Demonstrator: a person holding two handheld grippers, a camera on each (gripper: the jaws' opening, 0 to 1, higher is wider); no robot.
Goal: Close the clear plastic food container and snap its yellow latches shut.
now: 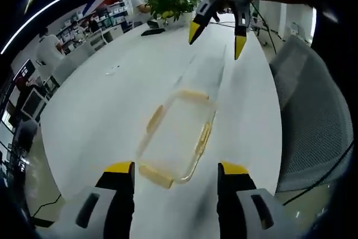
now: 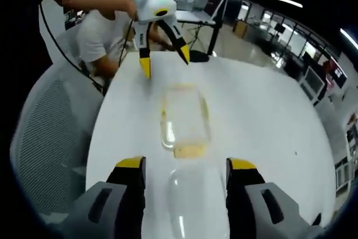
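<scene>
Clear rounded-rectangular plastic container [image 1: 176,138] on glossy white table [image 1: 100,110]; both tongs [image 1: 175,174] [image 2: 186,166] released, empty.

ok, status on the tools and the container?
Left tool open, empty, short of the container. Right tool open, empty, over the clear lid, which lies off the container. Yellow latches unsnapped. Nothing in the way on the table.

White table [image 1: 100,110] — potted plant [image 1: 169,3].
</scene>
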